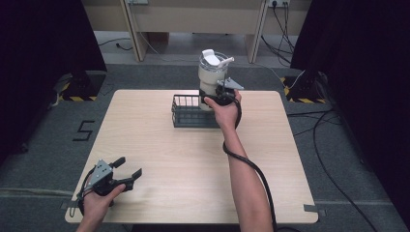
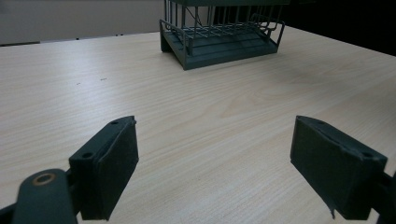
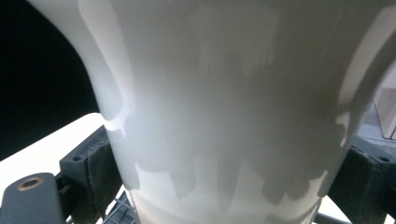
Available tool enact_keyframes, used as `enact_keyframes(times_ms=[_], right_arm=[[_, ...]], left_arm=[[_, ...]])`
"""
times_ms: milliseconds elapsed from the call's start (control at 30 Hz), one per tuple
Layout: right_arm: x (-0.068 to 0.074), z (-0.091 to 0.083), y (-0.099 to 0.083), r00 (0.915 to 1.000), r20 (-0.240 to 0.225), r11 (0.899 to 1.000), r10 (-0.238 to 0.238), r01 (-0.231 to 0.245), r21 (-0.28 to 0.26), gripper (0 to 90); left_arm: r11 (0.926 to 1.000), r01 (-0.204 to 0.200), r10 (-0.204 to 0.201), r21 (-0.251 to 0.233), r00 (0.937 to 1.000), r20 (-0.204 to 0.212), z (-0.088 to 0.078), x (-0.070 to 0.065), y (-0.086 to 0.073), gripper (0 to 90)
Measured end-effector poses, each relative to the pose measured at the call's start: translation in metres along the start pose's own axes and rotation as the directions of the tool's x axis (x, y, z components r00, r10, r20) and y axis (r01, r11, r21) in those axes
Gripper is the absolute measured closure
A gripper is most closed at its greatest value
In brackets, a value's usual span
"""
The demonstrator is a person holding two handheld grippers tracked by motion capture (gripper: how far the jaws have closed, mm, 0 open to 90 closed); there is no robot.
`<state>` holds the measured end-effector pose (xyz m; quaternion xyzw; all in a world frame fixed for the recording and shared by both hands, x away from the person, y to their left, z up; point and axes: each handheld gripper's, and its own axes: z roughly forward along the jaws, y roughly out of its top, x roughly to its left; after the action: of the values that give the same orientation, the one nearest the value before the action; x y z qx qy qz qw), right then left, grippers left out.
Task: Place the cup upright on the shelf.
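A white tumbler [image 1: 211, 72] with a clear lid and a white flip tab stands upright at the right end of a black wire basket [image 1: 186, 116] at the table's far middle. My right gripper [image 1: 216, 98] is shut on the tumbler's lower body. In the right gripper view the white tumbler [image 3: 224, 107] sits between both pads [image 3: 95, 172], with basket wire [image 3: 119, 210] just below; whether its base rests on the basket floor is hidden. My left gripper [image 1: 128, 169] stands open low over the table's near left corner, and the basket [image 2: 219, 44] lies far ahead of it.
The pale wooden table [image 1: 193, 183] is bare apart from the basket. The right gripper's black cable [image 1: 256, 174] trails along the forearm to the near edge. Dark curtains flank both sides, and cables lie on the grey floor [image 1: 338, 145] at the right.
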<state>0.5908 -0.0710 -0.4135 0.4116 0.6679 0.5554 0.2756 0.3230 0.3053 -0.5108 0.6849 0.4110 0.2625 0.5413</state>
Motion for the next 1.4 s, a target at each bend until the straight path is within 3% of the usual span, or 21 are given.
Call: enact_keyframes(times_ms=[600, 1400], right_arm=[[0.000, 0.017, -0.028, 0.9996, 0.017, 0.998, 0.022, -0.023, 0.061, 11.1], [0.000, 0.015, -0.038, 0.9994, 0.029, 1.000, 0.019, -0.020, 0.025, 9.9]], left_arm=[[1.0000, -0.003, 0.003, 0.002, 1.0000, 0.004, 0.000, 0.000, 0.000, 14.6], [0.9999, -0.010, 0.010, 0.003, 0.9999, 0.010, 0.001, -0.002, 0.000, 14.6]])
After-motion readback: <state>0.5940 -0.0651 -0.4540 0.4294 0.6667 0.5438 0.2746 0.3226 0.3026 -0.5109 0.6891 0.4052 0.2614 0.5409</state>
